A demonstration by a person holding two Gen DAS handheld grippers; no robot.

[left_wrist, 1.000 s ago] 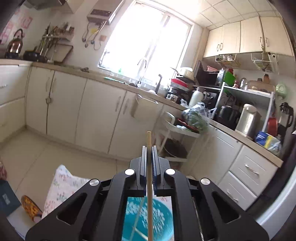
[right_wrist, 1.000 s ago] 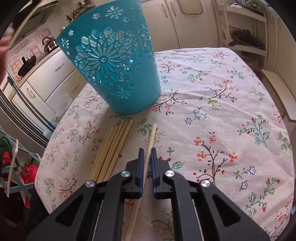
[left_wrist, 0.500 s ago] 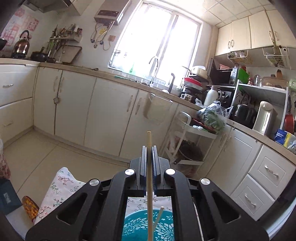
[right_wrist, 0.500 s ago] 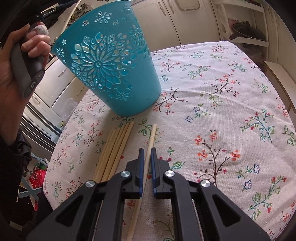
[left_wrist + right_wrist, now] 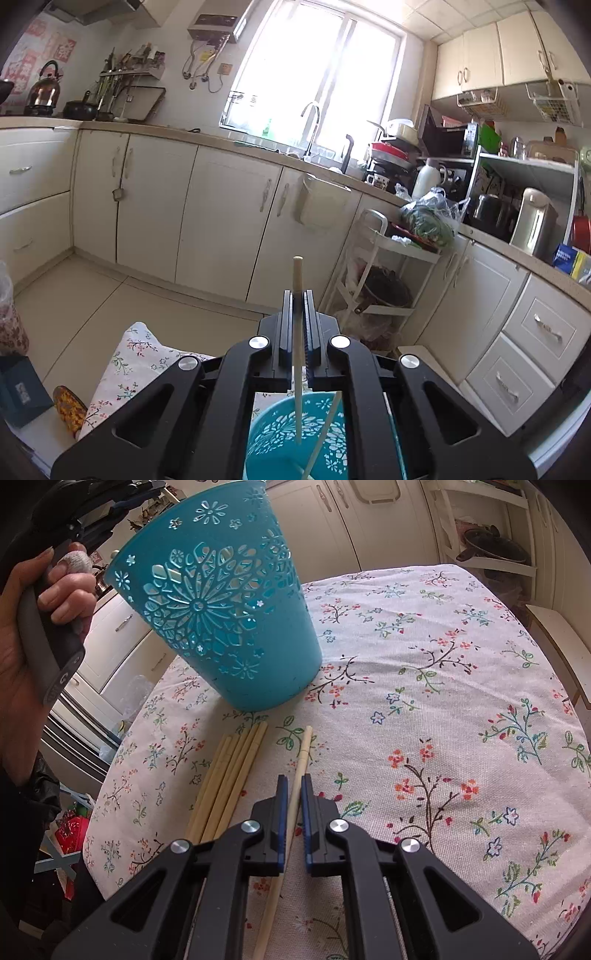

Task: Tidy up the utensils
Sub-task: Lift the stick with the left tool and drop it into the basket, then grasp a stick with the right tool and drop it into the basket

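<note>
A teal cut-out basket (image 5: 221,613) stands on the floral tablecloth (image 5: 443,686); in the left wrist view its rim (image 5: 280,417) lies right below the fingers. My left gripper (image 5: 297,295) is shut on a pale wooden chopstick (image 5: 297,347) held upright with its tip inside the basket mouth. Another chopstick (image 5: 327,432) leans inside the basket. My right gripper (image 5: 291,779) has its jaws narrowly apart around a single chopstick (image 5: 301,760) lying on the cloth. Several more chopsticks (image 5: 225,779) lie bundled to its left.
The person's left hand (image 5: 37,635) holds the other gripper handle beside the basket. Kitchen cabinets (image 5: 207,206) and a white trolley (image 5: 384,266) stand beyond the table. The table edge (image 5: 110,775) drops off on the left.
The left gripper with its chopstick has shifted over the basket and the chopstick tip now points into the basket mouth. The right gripper has stayed around the chopstick on the cloth.
</note>
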